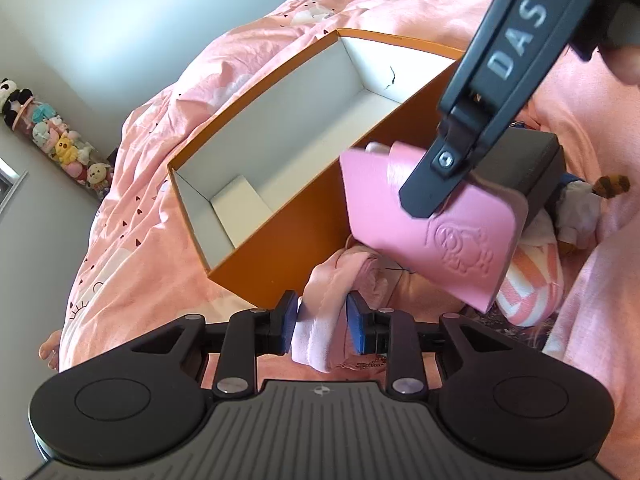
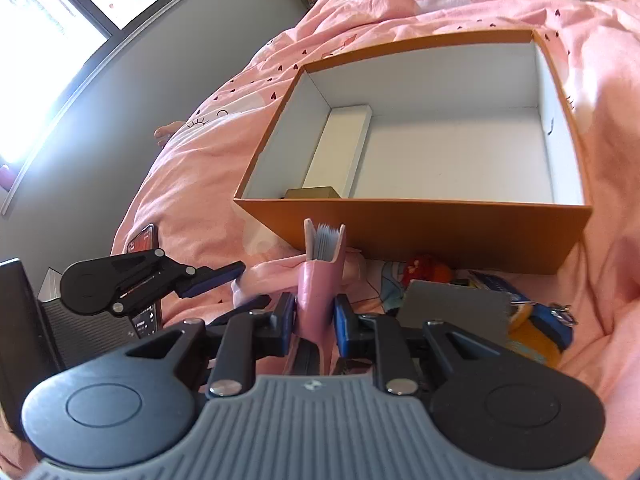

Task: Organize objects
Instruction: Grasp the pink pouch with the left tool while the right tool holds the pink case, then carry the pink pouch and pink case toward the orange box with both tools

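While the left wrist view looks down over a pink printed bedspread (image 1: 248,52), the left gripper (image 1: 326,320) sits at lower centre with its blue pads pressed on a pale pink folded cloth (image 1: 320,312), clenched upon it. Behind it, at frame centre, stands an orange cardboard box (image 1: 280,248), open-topped, white inside, with a white insert (image 1: 240,208) lying at its lower-left end. At right, the right gripper (image 1: 424,204) reaches in from the upper right and grasps a pink embossed wallet (image 1: 432,236), held tilted just in front of the box's orange side. A dark grey block (image 1: 528,164) shows behind the wallet; a pink-and-white striped item (image 1: 532,292) lies below it. A clear tube of plush toys (image 1: 56,140) stands at far left.

Right wrist view: the right gripper (image 2: 316,320), lower centre, is closed on the pink wallet (image 2: 320,280), which stands on edge with card pages showing at its top. The orange box (image 2: 420,228) fills the centre and upper right; its white insert (image 2: 340,148) lies along the left inner wall, with a small tan box (image 2: 312,193) at its near end. The left gripper (image 2: 248,284) appears at centre left, its fingers reaching into the pale pink cloth (image 2: 272,272). A phone (image 2: 144,242) lies at left on the bedspread (image 2: 400,4). Assorted small items, among them a grey card (image 2: 456,308), lie below the box at right. A bright window (image 2: 52,40) occupies the upper left.
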The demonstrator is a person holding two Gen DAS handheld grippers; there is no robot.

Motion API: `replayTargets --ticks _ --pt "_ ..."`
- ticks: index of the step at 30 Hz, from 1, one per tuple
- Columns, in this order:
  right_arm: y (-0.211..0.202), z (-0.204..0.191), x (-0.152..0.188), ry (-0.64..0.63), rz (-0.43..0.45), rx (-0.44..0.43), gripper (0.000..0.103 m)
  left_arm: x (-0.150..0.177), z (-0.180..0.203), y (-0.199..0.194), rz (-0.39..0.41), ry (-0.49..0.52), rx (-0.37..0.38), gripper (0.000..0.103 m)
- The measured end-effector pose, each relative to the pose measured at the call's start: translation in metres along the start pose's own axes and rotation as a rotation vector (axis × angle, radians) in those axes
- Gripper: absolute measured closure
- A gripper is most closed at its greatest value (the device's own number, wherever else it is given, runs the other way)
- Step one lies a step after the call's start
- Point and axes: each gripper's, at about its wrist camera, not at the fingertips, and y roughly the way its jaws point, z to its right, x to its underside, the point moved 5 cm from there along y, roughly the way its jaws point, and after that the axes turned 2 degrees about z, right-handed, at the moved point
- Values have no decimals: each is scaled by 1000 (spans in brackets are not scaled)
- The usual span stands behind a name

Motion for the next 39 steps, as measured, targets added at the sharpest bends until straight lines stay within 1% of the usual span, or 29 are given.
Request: replayTargets --ticks 2,4,5,6,11,13,14,15,17,18,21,26,31,32,35,39 --pt "9 -2 -2 1 -5 -3 81 2 -5 1 -8 -21 14 66" --pt "16 -4 -4 -2 -7 6 81 6 -9 1 -16 -42 41 56" --pt "18 -5 -4 -5 -7 8 81 9 -11 1 -20 -54 48 48" --pt "21 -5 -5 -2 -12 7 80 12 -12 3 -21 -62 47 43" --pt "27 -5 -10 -1 -17 -1 80 27 -12 12 -58 -66 18 43" --pt "29 -6 -11 -8 -18 2 80 31 -11 14 -71 -75 -5 44" --pt "30 -6 -12 -10 -19 5 80 33 -10 13 -70 -85 -12 51" --pt "32 -6 -12 -12 -20 7 80 34 -10 11 -62 -100 -11 67" --pt "33 -7 -13 -15 -23 9 80 33 -13 7 -43 -131 -13 72" --pt "34 -7 -13 -17 -24 12 80 31 -14 3 -27 -147 -5 76" --pt "31 -9 -13 -37 -18 29 80 26 -19 -7 -1 -184 36 81" --pt "5 -12 -21 -44 26 23 81 6 -34 -34 47 -215 104 82" --pt "-32 -12 -42 -39 110 10 81 -24 -58 -61 106 -230 168 82" --pt "-38 -12 -47 -42 130 14 81 -30 -63 -66 122 -236 171 83" --pt "-52 -12 -64 -55 193 34 81 -52 -84 -73 173 -237 142 83" --pt "-54 -6 -87 -35 249 52 81 -77 -108 -61 183 -245 102 83"
